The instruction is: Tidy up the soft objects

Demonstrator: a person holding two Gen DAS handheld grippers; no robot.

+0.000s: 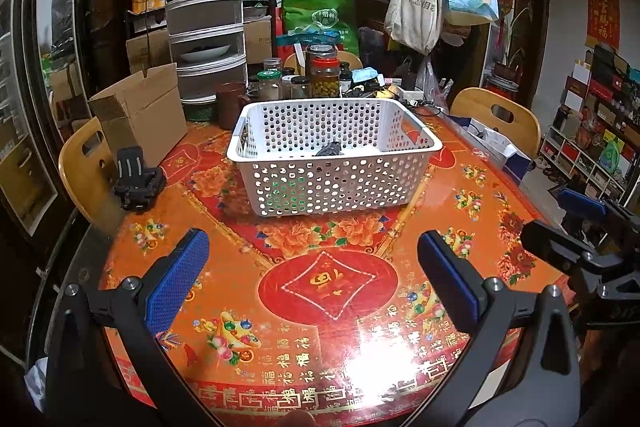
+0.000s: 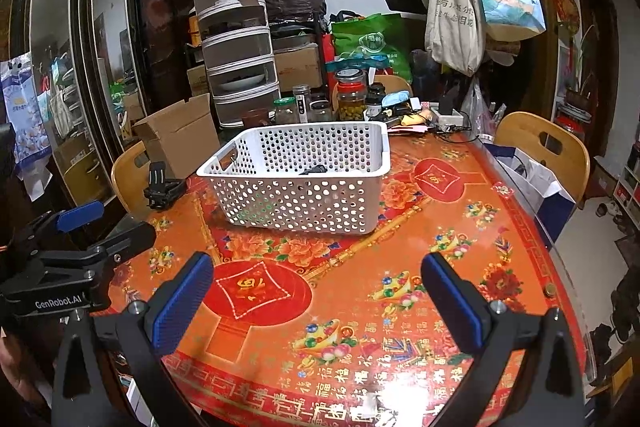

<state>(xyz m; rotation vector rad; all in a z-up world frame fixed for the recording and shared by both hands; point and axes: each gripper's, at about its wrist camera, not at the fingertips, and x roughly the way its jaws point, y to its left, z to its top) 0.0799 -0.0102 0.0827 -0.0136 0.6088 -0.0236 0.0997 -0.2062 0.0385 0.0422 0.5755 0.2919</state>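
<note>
home dining room | round table (image 1: 320,291) | wooden chairs (image 2: 540,147) | pickle jars (image 1: 325,77) | hanging tote bags (image 2: 454,23)

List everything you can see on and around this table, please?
basket: one, white, table middle
dark soft item: one, grey-black, inside basket
cardboard box: one, brown, open, table's far left
black mount: one, left of basket
jars: several, glass, behind basket
tiered rack: one, white, far left
chairs: two, wooden, either side
tote bags: several, hanging behind
table: one, red-orange patterned
left hand-held gripper: blue pads, open, empty
right hand-held gripper: blue pads, open, empty
</note>
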